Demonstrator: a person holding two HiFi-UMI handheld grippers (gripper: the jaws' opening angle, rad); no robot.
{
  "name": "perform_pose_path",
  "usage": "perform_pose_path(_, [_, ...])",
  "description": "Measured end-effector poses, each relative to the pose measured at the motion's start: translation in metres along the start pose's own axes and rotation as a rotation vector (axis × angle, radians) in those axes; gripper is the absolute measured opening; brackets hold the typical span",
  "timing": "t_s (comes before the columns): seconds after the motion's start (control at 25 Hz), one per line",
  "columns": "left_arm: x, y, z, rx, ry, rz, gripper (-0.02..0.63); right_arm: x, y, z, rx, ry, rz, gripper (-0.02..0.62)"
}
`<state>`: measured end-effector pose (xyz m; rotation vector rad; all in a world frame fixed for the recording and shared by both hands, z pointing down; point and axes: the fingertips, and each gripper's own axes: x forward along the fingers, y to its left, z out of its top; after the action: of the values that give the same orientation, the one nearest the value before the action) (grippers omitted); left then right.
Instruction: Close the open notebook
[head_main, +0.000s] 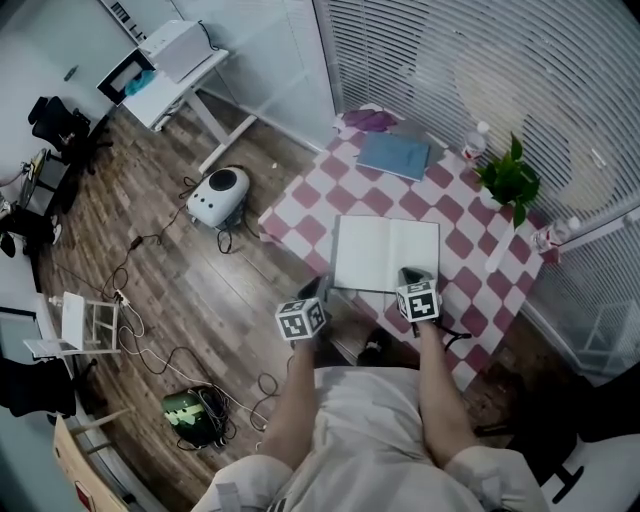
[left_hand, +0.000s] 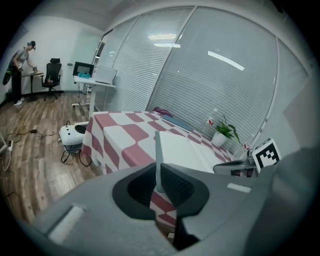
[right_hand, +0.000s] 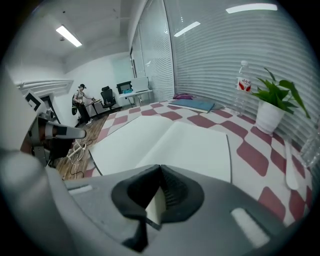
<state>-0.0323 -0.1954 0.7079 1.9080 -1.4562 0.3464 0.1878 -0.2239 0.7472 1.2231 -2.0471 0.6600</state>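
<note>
So the open notebook (head_main: 385, 255) is lying flat, blank white pages up, near the front edge of the surface (head_main: 458, 213), which has a red-and-white checked cloth on it.

Both grippers are down at its near edge. The left gripper (left_hand: 159, 167) has its fingers pressed together with nothing pinched. It sits right at the notebook's near left corner, and the grey left edge runs straight away from the tips. Can't tell if it actually touches.

The right gripper (right_hand: 160, 167) also has its fingers pressed together and empty. It sits over the near edge of the right-hand page, and you can see a bit of white page through the gap lower down.

Further back on the cloth there's a closed blue notebook (head_main: 393, 155) with a purple cloth (head_main: 370, 120) beside it. On the right are a water bottle (head_main: 475, 143) and a small potted plant (head_main: 512, 180).
</note>
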Motion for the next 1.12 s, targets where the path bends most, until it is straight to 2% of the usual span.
perform_pose_path(0.16, [0.002,0.004,-0.004,-0.048,-0.003,0.002,0.013,-0.002,0.003,0.003,-0.023,-0.012,-0.010,0.002])
perform_pose_path(0.28, [0.007,0.004,-0.012,-0.118,0.000,-0.017,0.086,-0.003,0.005,0.004,-0.039,-0.022,-0.012,0.002])
perform_pose_path(0.36, [0.009,0.005,-0.016,-0.170,0.004,-0.029,0.098,-0.003,0.005,0.004,-0.038,-0.023,-0.009,0.002])
perform_pose_path(0.56, [0.020,-0.009,-0.031,-0.240,0.059,-0.101,0.157,-0.003,0.005,0.005,-0.040,-0.027,-0.016,0.002])
perform_pose_path(0.8, [0.026,-0.011,-0.043,-0.362,0.066,-0.105,0.158,-0.004,0.007,0.003,-0.033,-0.022,-0.003,0.002])
perform_pose_path(1.04, [0.029,-0.013,-0.042,-0.401,0.059,-0.104,0.156,-0.005,0.007,0.003,-0.019,-0.009,0.017,0.002])
perform_pose_path(1.12, [0.028,-0.012,-0.040,-0.392,0.060,-0.096,0.155,-0.005,0.006,0.002,-0.018,-0.006,0.025,0.002])
